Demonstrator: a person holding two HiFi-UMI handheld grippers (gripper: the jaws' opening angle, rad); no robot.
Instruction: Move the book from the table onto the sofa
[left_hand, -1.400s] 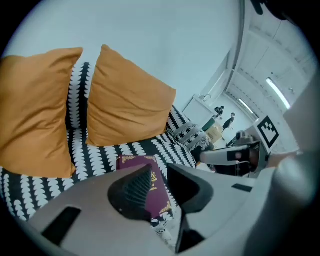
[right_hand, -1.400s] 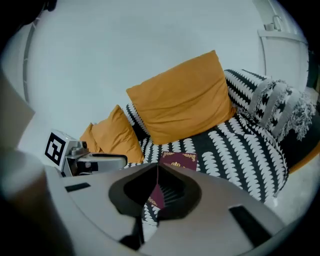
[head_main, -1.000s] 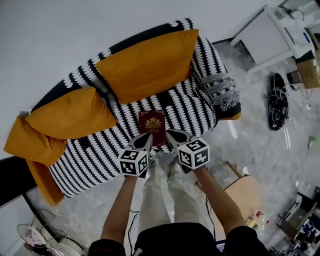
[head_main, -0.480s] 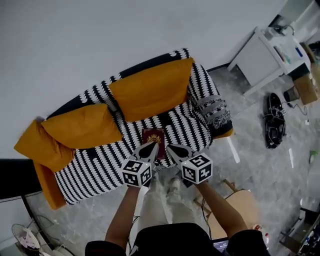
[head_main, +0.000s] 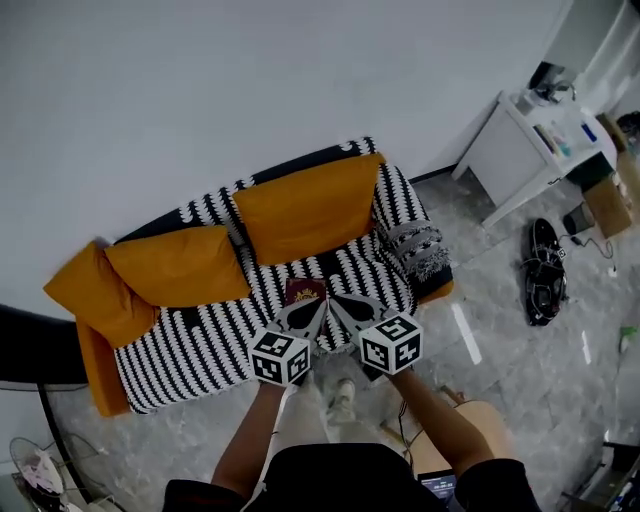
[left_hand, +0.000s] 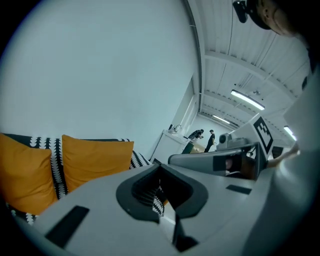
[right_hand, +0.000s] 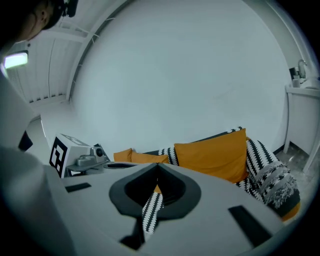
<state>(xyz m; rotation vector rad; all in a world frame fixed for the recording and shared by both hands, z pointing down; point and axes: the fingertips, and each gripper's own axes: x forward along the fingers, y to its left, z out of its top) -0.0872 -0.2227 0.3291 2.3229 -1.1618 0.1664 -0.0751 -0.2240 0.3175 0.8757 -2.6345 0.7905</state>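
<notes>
The dark red book (head_main: 305, 291) with a gold emblem lies flat on the seat of the black-and-white striped sofa (head_main: 200, 335). Its near edge is hidden behind my gripper tips. In the head view my left gripper (head_main: 318, 303) and right gripper (head_main: 335, 300) are held side by side, well above the sofa's front edge. Both are shut with nothing between their jaws. The left gripper view shows its shut jaws (left_hand: 161, 167), an orange cushion (left_hand: 92, 157) and the right gripper (left_hand: 220, 160). Beyond the shut jaws (right_hand: 157, 166), the right gripper view shows the sofa (right_hand: 262, 172).
Three orange cushions (head_main: 305, 205) lean on the sofa back, and a grey fringed throw (head_main: 420, 245) lies on its right arm. A white table (head_main: 525, 140) stands at the upper right, a black bag (head_main: 543, 270) on the floor, and a wooden stool (head_main: 470, 435) by my right arm.
Both grippers have risen from the sofa seat, still shut and empty. The head view has lifted too, so the sofa looks smaller. The book stays where it lay.
</notes>
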